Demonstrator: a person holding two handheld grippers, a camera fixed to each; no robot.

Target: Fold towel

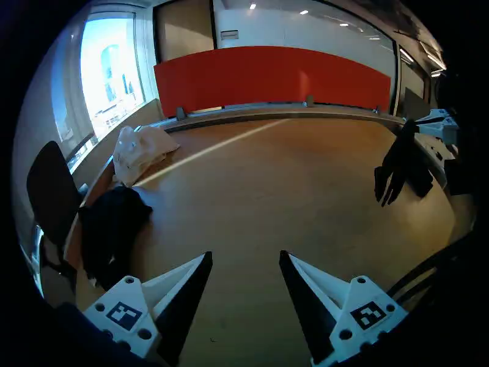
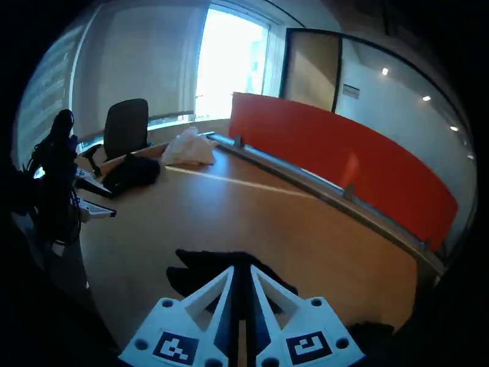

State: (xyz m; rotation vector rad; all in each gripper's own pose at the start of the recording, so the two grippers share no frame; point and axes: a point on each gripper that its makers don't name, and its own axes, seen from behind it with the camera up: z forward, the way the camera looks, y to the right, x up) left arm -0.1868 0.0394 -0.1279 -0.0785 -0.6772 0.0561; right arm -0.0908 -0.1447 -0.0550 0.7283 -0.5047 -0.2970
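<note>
Towel, black and limp, is pinched at the tips of the right gripper, whose fingers are pressed almost together on it just above the desk. Seen from the left gripper view, the same cloth hangs in loose, narrow folds well off to that side. It looks light and soft with no stiffness of its own, so it will likely sag and bunch wherever it is unsupported. A corner or hem should give a surer hold than the middle, and the thin fabric could slip from a shallow pinch. The left gripper has its fingers spread wide, holding nothing, over bare wood. The broad middle of the desk gives ample flat room to spread the cloth and crease it. Farther off on the left side lies a dark heap of cloth, and beyond it a white bag, both near the desk's edge and best kept out of the sweep. At the back a red partition closes off the far edge, with a black chair and a bright window behind.
</note>
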